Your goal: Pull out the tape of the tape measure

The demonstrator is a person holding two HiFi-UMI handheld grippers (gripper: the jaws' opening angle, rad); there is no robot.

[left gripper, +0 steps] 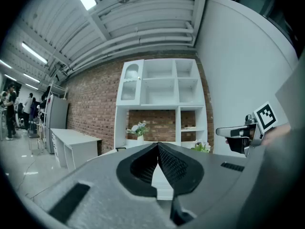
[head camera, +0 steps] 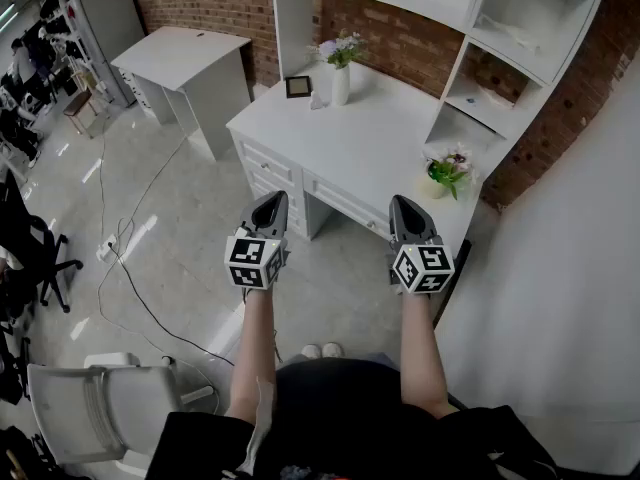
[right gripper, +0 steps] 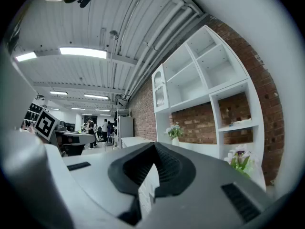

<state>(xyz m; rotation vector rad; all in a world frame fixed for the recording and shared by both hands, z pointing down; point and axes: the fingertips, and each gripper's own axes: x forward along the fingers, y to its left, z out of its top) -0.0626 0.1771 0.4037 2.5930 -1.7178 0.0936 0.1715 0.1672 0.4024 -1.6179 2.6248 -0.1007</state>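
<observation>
No tape measure shows in any view. My left gripper [head camera: 272, 199] is held out in front of the person, above the floor short of the white desk [head camera: 330, 143]. Its jaws are shut with nothing between them, as the left gripper view confirms [left gripper: 157, 145]. My right gripper [head camera: 404, 203] hangs level with it over the desk's front edge, also shut and empty [right gripper: 153, 146]. Both point toward the desk and the shelving behind it.
On the desk stand a white vase of flowers [head camera: 341, 68], a small picture frame [head camera: 298, 86] and a potted plant [head camera: 448, 171]. A white shelf unit [head camera: 520, 38] rises at the back right. A second white table [head camera: 185, 63] stands at left, a chair [head camera: 100, 403] near the person.
</observation>
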